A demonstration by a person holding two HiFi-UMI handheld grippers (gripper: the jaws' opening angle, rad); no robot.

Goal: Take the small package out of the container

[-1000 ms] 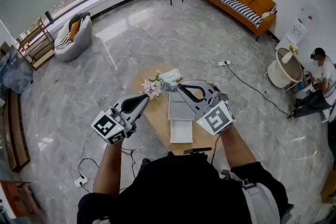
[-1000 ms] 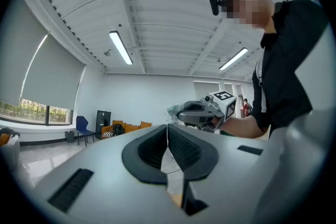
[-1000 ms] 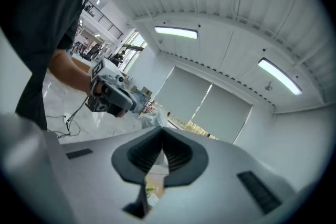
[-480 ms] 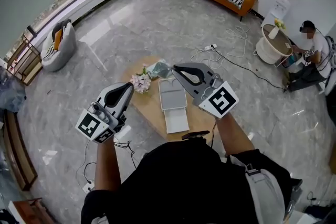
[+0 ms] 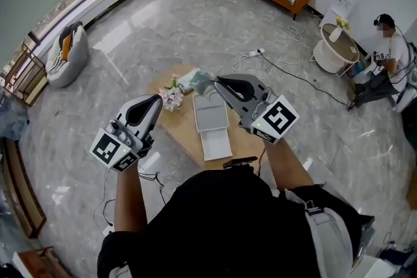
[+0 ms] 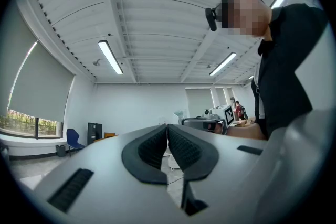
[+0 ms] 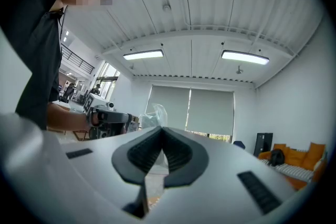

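Head view: your right hand-held gripper (image 5: 218,81) is pressed together on the small package (image 5: 199,81), a crinkled, translucent greenish bag held in the air, clear of the far end of the container (image 5: 211,117). The container is a shallow grey rectangular tray with a paler flat panel at its near end. It lies on the oval wooden bench (image 5: 181,135), beside a small bunch of pale flowers (image 5: 172,99). Your left hand-held gripper (image 5: 156,99) hovers over the bench's left edge. Left gripper view: its ribbed black pads (image 6: 152,147) meet with nothing between them. Right gripper view: the ribbed pads (image 7: 178,153) pinch the package's thin clear film, and its puckered top rises above the tips.
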